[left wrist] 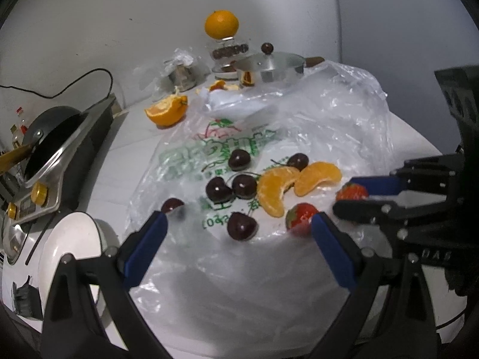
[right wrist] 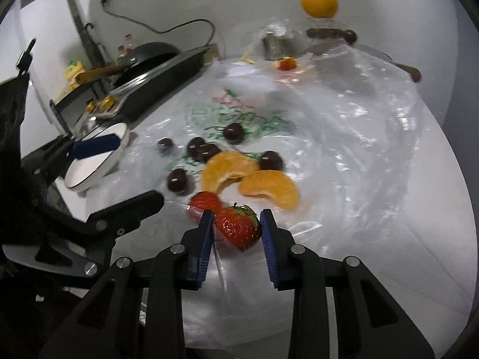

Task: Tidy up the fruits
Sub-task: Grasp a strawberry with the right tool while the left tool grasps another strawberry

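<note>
Fruit lies on a clear printed plastic bag (left wrist: 299, 125) on a white table: several dark cherries (left wrist: 241, 226), two orange segments (left wrist: 277, 190) and two strawberries. My right gripper (right wrist: 236, 224) is shut on one strawberry (right wrist: 238, 230); it shows in the left wrist view (left wrist: 353, 199) with that strawberry (left wrist: 351, 192) between its fingers. The second strawberry (left wrist: 299, 217) lies beside my left gripper's right finger, and shows in the right wrist view (right wrist: 205, 202). My left gripper (left wrist: 239, 224) is open above the cherries. A white plate (left wrist: 70, 239) sits at the left, also in the right wrist view (right wrist: 92, 164).
A stove with a dark pan (left wrist: 51, 137) stands on the left. At the back are a cut orange half (left wrist: 166, 110), a lidded metal pot (left wrist: 271, 67), a whole orange (left wrist: 221, 24) on a jar and crumpled plastic (left wrist: 179, 68).
</note>
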A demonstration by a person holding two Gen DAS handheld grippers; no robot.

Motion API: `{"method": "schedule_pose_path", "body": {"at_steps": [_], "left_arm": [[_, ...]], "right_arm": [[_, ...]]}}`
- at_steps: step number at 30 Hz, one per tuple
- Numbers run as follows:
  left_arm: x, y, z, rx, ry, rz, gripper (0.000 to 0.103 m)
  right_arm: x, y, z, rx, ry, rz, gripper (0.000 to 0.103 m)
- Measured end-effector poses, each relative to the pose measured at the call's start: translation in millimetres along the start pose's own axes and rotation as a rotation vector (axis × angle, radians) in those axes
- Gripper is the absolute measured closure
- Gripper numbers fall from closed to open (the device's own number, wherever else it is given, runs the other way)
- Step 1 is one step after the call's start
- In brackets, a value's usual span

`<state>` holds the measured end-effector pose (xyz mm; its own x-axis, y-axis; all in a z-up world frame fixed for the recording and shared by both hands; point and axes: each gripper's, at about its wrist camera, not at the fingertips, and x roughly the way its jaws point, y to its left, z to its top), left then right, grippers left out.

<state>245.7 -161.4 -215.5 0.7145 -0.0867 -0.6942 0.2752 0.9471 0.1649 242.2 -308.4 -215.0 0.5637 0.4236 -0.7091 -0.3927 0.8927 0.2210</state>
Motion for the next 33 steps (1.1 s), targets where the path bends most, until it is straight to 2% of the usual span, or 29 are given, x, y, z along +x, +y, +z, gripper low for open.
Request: {"method": "schedule_pose_path", "body": {"at_steps": [3, 5, 14, 18, 21, 24, 28, 30, 31, 33], "left_arm": [[7.7, -4.3, -0.3, 0.010, 0.019, -0.003, 0.006], [12.4, -8.5, -3.0, 0.027, 0.036, -0.004, 0.006], [27.9, -18.6, -30.5, 0.063, 0.129, -0.027, 0.006], [22.2, -17.5, -33.3, 0.065, 0.122, -0.022, 0.006], [10.5, -12.4, -26.1, 0.037, 0.084, -0.033, 0.006], [3.0, -12.0, -17.3, 0.023, 0.045, -0.038, 0.006], [5.2, -19.1, -6.5, 0.043, 0.024, -0.048, 0.006], [8.1, -24.3, -2.1, 0.051, 0.016, -0.064, 0.006], [9.5, -26.5, -0.6, 0.053, 0.012, -0.070, 0.007], [14.6, -30.6, 1.3, 0.056, 0.018, -0.091, 0.020]], "right_arm": [[4.0, -11.3, -2.0, 0.043, 0.023, -0.002, 0.068], [2.0, -16.6, -2.8, 0.065, 0.017, 0.012, 0.062], [0.3, -18.1, 0.1, 0.040, -0.004, -0.005, 0.061], [7.8, -4.7, -2.1, -0.004, 0.025, 0.009, 0.061], [15.1, 0.1, -8.1, -0.029, 0.050, -0.007, 0.061], [12.2, -4.3, -9.2, -0.014, 0.038, 0.006, 0.069], [1.5, -10.7, -6.1, 0.000, 0.001, 0.009, 0.071], [-4.5, -13.7, -4.6, 0.003, -0.019, 0.004, 0.075], [-6.4, -15.7, -3.8, 0.004, -0.028, -0.001, 0.078], [-11.0, -20.6, -2.2, 0.013, -0.047, -0.005, 0.078]]}}
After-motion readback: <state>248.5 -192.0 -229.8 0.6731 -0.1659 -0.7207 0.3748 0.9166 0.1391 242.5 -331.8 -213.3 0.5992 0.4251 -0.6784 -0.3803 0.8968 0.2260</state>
